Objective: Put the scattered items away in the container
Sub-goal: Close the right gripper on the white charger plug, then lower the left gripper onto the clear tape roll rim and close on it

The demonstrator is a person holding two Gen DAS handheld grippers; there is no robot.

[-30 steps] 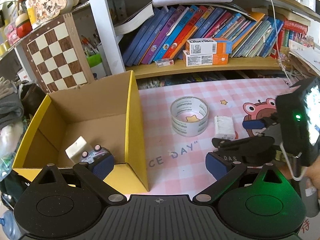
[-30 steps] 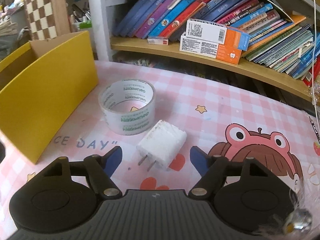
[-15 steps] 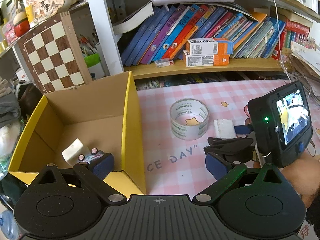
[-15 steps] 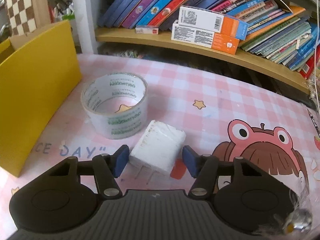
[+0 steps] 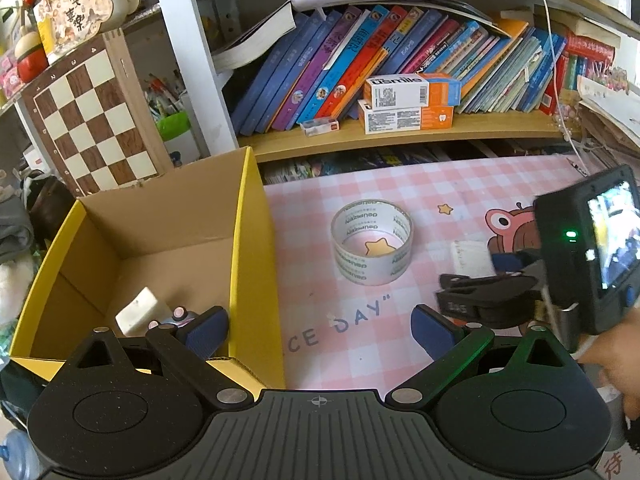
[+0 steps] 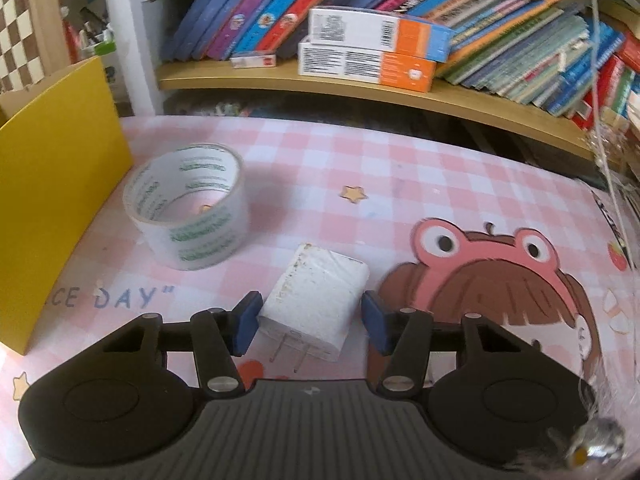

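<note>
Since 1 s ago the right gripper (image 6: 308,330) has come fwd onto the white USB charger plug (image 6: 316,304) and its blue pads have narrowed; before, they stood wide w/ the plug well ahead of them. Now the plug sits between the pads (image 6: 246,326), prongs pointing near, toward the camera. Left pad looks touching or just beside the plug's side; right pad shows a thin gap, so jaws are partly closed around it, not clearly clamped. Plug lies flat on the pink checked mat (image 6: 400,184), not lifted as far as can be told.

Clear tape roll (image 6: 188,208) stands on its flat side just far-left of the plug, apart from it, near the yellow wall of the cardboard box (image 6: 48,184).

Left gripper (image 5: 318,332) is wide open, holding nothing. Its left pad hangs over the near right corner of the box, its right pad over the mat; the box's right wall runs between them. Inside the box (image 5: 244,240), near side: a white block-shaped item (image 5: 138,310) and beside it a small toy w/ pink wheels (image 5: 176,314), partly hidden by the pad.

In the left view the right gripper (image 5: 480,292) shows at right, blurred, w/ the plug (image 5: 470,258) at its tip, tape roll (image 5: 372,242) to the left of it.

Far side: bookshelf w/ leaning books (image 5: 360,64), two stacked toothpaste boxes (image 5: 408,104), chessboard (image 5: 92,120) at far left.
</note>
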